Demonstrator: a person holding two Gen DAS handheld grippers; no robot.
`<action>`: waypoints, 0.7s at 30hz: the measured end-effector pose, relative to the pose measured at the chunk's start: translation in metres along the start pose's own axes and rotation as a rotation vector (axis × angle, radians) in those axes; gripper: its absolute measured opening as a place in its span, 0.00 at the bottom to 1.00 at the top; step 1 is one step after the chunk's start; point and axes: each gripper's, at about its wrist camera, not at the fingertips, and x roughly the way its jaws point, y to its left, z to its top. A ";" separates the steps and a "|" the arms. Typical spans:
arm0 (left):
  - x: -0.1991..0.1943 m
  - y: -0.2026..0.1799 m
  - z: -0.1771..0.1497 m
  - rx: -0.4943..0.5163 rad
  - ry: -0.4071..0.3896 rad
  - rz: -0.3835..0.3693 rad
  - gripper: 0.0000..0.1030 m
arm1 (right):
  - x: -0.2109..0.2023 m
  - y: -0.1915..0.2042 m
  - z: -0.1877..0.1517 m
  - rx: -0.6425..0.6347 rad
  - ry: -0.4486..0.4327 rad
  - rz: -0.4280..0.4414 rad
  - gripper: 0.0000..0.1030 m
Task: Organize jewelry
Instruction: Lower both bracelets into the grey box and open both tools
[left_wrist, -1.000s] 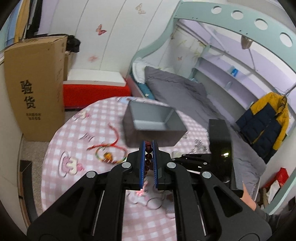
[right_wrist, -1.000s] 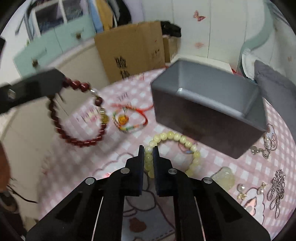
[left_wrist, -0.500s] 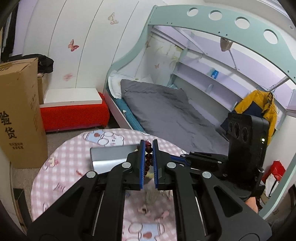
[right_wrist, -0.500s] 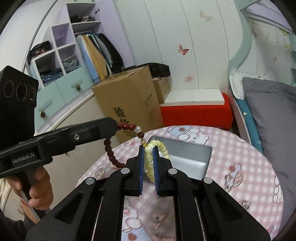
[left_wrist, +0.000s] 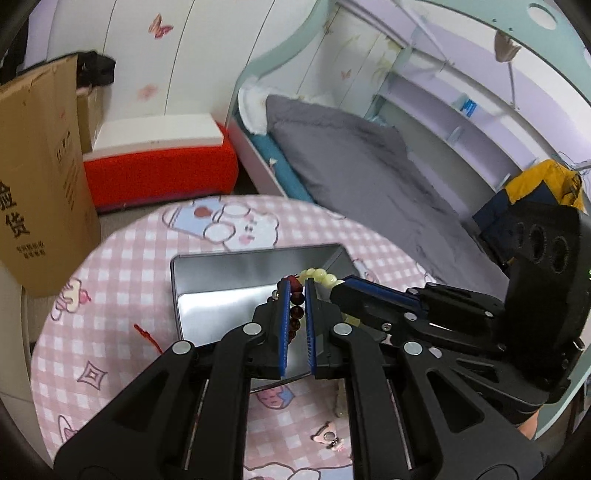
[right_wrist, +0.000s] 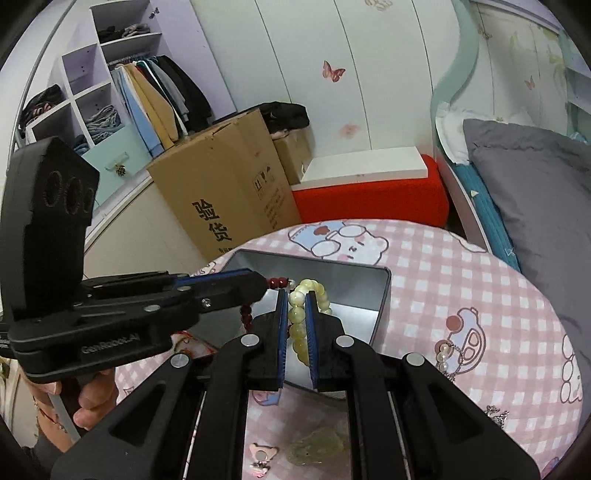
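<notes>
I see my left gripper (left_wrist: 296, 295) clamped on the dark red bead bracelet (left_wrist: 294, 312), my right gripper (right_wrist: 296, 300) clamped on the pale yellow bead bracelet (right_wrist: 298, 325), both above the grey metal tin (left_wrist: 221, 291) on the counter (left_wrist: 122, 273).

red bracelet (left_wrist: 294, 314): lower loop hidden behind left gripper (left_wrist: 296, 291) | tin (right_wrist: 354, 291): near wall hidden behind fingers | box (left_wrist: 33, 192): cut by edge

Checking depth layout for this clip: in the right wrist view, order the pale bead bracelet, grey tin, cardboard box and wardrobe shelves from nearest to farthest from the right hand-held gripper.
1. Pale bead bracelet, clamped in the right hand-held gripper.
2. Grey tin, just below and ahead.
3. Cardboard box, on the floor past the table, left.
4. Wardrobe shelves, far upper left.
</notes>
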 end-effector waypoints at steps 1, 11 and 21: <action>0.003 0.001 0.000 -0.004 0.010 0.008 0.08 | 0.002 0.000 -0.001 -0.002 0.005 -0.003 0.08; 0.009 0.003 -0.006 -0.017 0.058 0.058 0.08 | 0.000 -0.005 -0.013 0.021 0.004 -0.008 0.11; -0.056 -0.008 -0.021 0.028 -0.061 0.160 0.20 | -0.056 0.010 -0.015 0.022 -0.086 -0.020 0.24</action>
